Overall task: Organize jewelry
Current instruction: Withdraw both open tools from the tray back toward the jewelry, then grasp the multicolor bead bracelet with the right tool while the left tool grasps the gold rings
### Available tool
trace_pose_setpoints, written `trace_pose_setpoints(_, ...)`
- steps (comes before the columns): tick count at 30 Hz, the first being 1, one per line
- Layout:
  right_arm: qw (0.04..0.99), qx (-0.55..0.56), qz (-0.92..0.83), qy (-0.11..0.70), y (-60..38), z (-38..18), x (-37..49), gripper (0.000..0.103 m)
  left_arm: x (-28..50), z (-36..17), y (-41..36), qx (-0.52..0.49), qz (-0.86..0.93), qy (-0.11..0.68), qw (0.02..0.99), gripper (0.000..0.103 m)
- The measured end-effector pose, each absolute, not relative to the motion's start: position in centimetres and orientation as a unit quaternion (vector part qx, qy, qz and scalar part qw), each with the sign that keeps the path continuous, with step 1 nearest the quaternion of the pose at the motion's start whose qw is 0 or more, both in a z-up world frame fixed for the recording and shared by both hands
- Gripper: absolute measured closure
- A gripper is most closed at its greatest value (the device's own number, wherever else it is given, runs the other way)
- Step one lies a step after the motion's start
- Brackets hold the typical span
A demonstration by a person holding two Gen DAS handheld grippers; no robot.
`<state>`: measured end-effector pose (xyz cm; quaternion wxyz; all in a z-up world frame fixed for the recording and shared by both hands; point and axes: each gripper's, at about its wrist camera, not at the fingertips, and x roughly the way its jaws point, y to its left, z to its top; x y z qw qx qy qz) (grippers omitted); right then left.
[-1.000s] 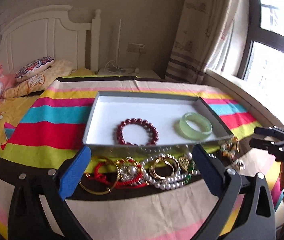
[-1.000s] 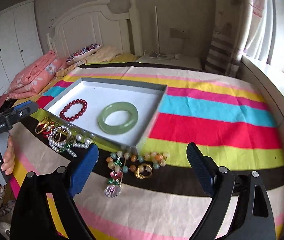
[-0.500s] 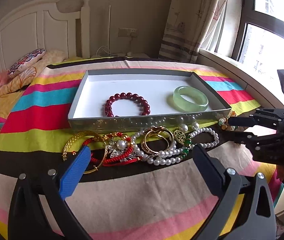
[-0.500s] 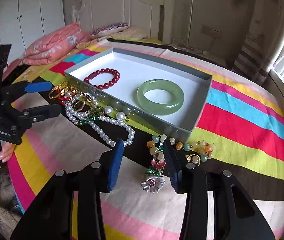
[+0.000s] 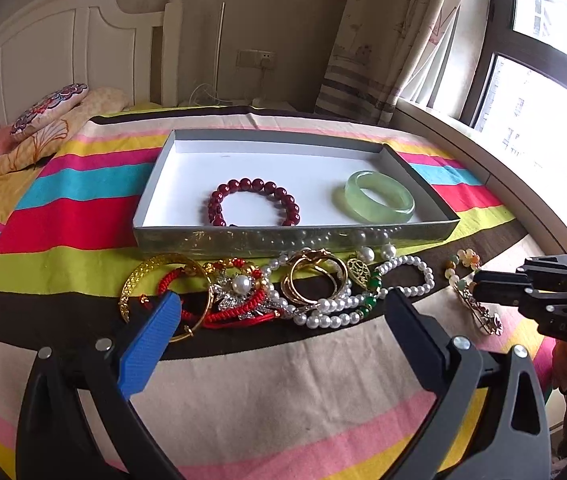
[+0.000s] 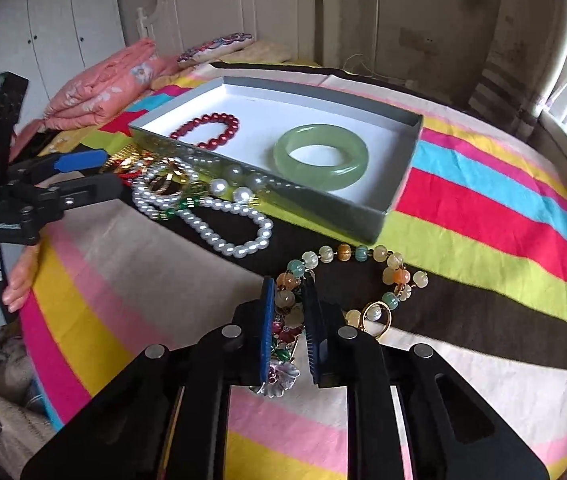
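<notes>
Right claw [image 6: 288, 304] angled down, jaws closing around flower brooch [image 6: 283, 344].

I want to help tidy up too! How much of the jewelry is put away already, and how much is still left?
Done: the red bead bracelet and green bangle lie in the box. In hand: the right gripper is closing its fingers around the flower brooch, which still lies on the bedspread. Left: the pearl strands, gold bangle, red cord bracelet, gold rings and pastel bead bracelet.
</notes>
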<state>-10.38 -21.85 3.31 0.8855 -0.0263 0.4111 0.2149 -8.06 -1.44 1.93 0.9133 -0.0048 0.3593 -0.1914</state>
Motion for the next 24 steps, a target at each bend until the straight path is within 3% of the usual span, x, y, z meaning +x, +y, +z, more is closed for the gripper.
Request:
trace_pose_setpoints(7,0.887,0.091,0.262,0.369,-23.7,5.8,-10.6,0.088,-8.0,1.9,-1.5,-0.005,-0.191,0.362,0.912,0.002)
trace_pose_setpoints(16,0.893,0.049,0.213,0.393,-24.5,4.8,-10.4,0.086,-8.0,1.9,-1.5,-0.006,-0.192,0.363,0.912,0.002)
trace_pose_setpoints(18,0.899,0.014,0.226,0.375,-23.5,5.4,-11.4,0.078,-8.0,1.9,-1.5,-0.006,-0.192,0.363,0.912,0.002)
trace_pose_setpoints(19,0.900,-0.004,0.236,0.367,-22.9,5.7,-11.9,0.056,-8.0,1.9,-1.5,-0.006,-0.192,0.363,0.912,0.002)
trace_pose_setpoints(20,0.900,-0.024,0.244,0.360,-22.2,6.0,-12.4,0.027,-8.0,1.9,-1.5,-0.006,-0.192,0.363,0.912,0.002)
trace_pose_setpoints(21,0.900,-0.055,0.249,0.353,-21.2,6.2,-13.0,0.020,-8.0,1.9,-1.5,-0.005,-0.193,0.363,0.911,0.002)
trace_pose_setpoints(22,0.897,-0.085,0.253,0.353,-20.3,6.3,-13.3,0.021,-8.0,1.8,-1.5,-0.005,-0.193,0.363,0.911,0.002)
trace_pose_setpoints(24,0.882,-0.136,0.264,0.365,-18.4,6.1,-13.6,0.042,-8.0,1.8,-1.5,-0.006,-0.195,0.363,0.911,0.002)
